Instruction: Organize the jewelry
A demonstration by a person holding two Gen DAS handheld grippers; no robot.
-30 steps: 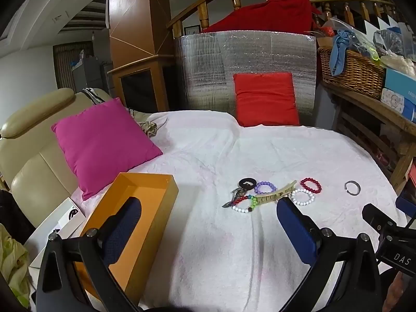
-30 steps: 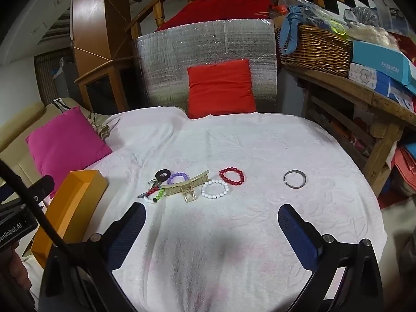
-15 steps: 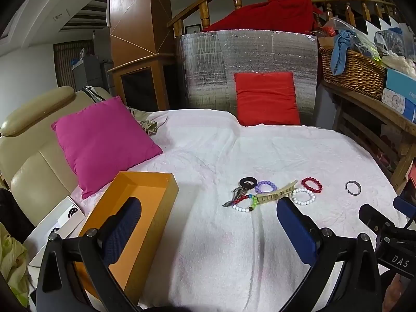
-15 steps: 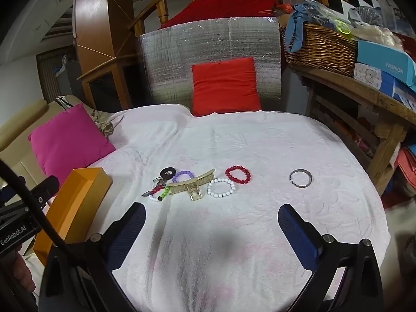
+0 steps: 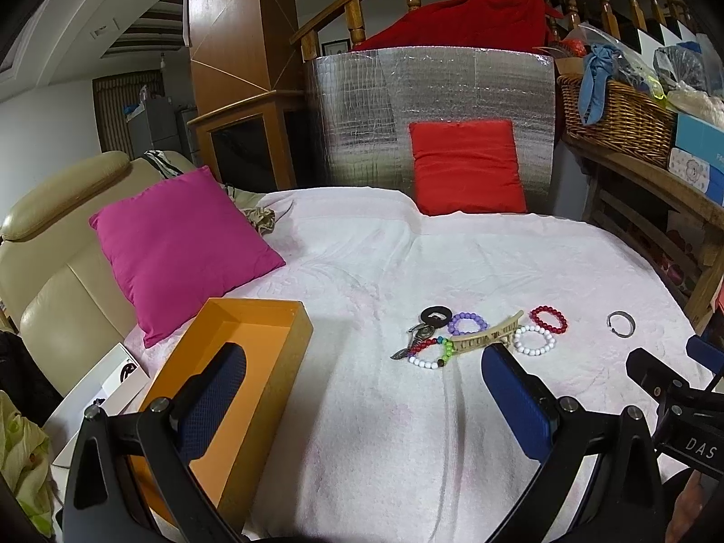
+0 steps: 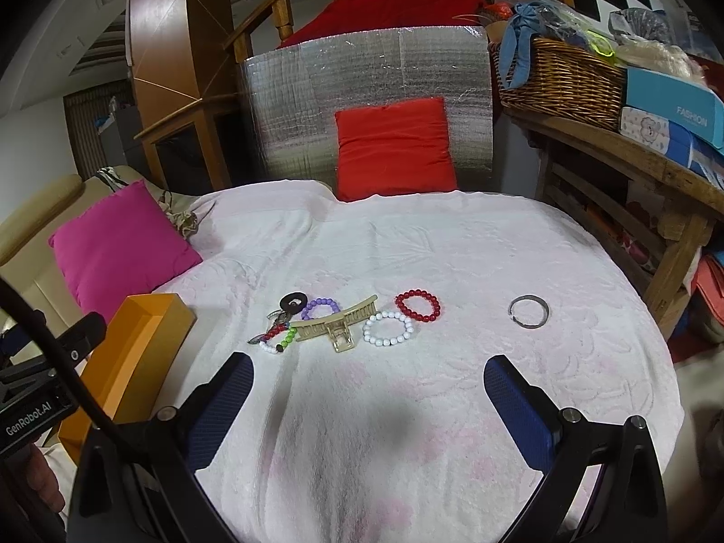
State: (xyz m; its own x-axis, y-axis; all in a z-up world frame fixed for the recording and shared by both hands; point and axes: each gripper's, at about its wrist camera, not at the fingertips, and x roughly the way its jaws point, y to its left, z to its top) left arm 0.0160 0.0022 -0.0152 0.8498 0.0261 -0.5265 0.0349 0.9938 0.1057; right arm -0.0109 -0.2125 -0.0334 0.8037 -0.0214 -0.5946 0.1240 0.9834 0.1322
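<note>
Right hand-held gripper (image 6: 366,389) slightly nearer the bracelets (image 6: 384,328); both hand-held grippers wide, empty.

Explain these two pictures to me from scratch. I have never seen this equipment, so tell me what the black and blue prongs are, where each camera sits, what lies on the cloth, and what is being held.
There is no robot here: a person holds a hand-operated claw in each hand, and a wide-angle camera on each looks forward along its two fingers.

One picture comes from the left claw, the other from the right claw. The blue-padded prongs are their fingers. Both claws are open and hold nothing.

On the white towel-covered surface lie a beige hair clip, a white bead bracelet, a red bead bracelet, a purple bead bracelet, a multicoloured bead bracelet, a black ring-shaped piece and, apart to the right, a grey metal ring.

The open orange box at the left looks empty where visible.
</note>
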